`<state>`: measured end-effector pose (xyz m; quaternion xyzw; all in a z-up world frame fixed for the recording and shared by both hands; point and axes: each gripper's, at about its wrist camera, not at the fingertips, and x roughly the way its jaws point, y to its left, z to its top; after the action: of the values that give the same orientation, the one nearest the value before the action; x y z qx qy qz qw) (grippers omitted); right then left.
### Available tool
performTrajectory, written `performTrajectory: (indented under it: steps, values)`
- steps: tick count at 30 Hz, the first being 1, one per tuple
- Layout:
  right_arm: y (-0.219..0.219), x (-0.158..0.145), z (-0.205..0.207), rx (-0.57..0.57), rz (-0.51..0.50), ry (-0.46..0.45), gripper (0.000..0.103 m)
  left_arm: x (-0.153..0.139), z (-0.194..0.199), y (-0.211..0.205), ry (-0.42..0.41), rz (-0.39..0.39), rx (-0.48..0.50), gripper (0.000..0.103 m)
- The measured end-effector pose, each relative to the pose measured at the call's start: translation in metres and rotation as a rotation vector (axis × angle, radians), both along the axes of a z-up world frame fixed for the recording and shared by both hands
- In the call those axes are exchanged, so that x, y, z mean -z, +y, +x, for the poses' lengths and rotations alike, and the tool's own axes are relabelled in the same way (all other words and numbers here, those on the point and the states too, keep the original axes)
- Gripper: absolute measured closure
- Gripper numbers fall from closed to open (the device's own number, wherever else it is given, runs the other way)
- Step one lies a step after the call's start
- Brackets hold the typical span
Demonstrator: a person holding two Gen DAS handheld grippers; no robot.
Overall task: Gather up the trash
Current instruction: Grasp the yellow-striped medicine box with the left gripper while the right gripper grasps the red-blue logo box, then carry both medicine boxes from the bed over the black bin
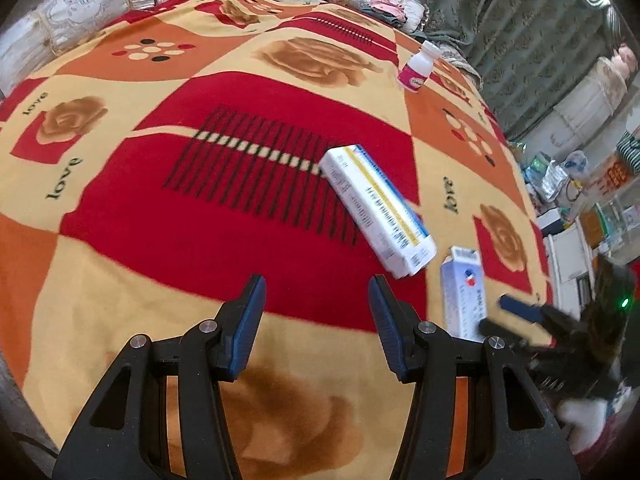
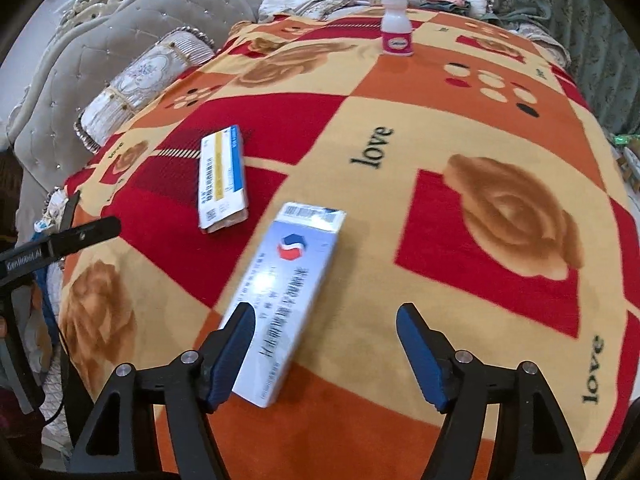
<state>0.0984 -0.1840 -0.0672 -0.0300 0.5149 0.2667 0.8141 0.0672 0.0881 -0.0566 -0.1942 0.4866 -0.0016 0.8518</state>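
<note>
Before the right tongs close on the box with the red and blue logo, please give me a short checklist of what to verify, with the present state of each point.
1. Right tongs open: ok, pads stand wide apart.
2. Logo box between the pads: not ok, only its near end lies by the left pad, off centre.
3. Logo box free of the yellow-striped box: ok, they lie apart on the blanket.
4. Left tongs out of the way: ok, open, holding nothing.
5. Bottle upright, far from the grasp: ok.
6. Trash container ready: cannot tell, none in view.
</note>
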Motion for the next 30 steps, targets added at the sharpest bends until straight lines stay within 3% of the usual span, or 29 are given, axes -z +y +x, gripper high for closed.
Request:
performTrajectory:
  steps: [6, 9, 10, 12, 16, 22, 30]
  values:
    - [0.022, 0.010, 0.006, -0.026, 0.031, 0.020, 0.031, -0.002, 0.038, -0.017, 0.000, -0.055, -0.004, 0.048]
    - [0.034, 0.017, 0.007, -0.046, -0.012, 0.005, 0.031, 0.003, 0.063, -0.023, 0.016, -0.059, -0.041, 0.048]
    - [0.036, 0.016, 0.004, -0.054, -0.030, -0.026, 0.033, 0.005, 0.071, -0.026, 0.024, -0.058, -0.057, 0.048]
    - [0.030, 0.015, 0.002, -0.060, -0.034, -0.043, 0.052, 0.010, 0.085, -0.033, 0.030, -0.033, -0.070, 0.048]
    - [0.007, 0.014, 0.000, -0.043, -0.056, -0.061, 0.054, 0.025, 0.109, -0.048, 0.068, 0.013, -0.093, 0.048]
    - [-0.029, 0.017, 0.004, 0.014, -0.019, -0.045, 0.055, 0.037, 0.119, -0.076, 0.063, 0.141, -0.041, 0.045]
    - [-0.039, 0.011, 0.002, 0.018, 0.006, -0.083, 0.056, 0.025, 0.092, -0.093, 0.054, 0.068, 0.137, 0.049]
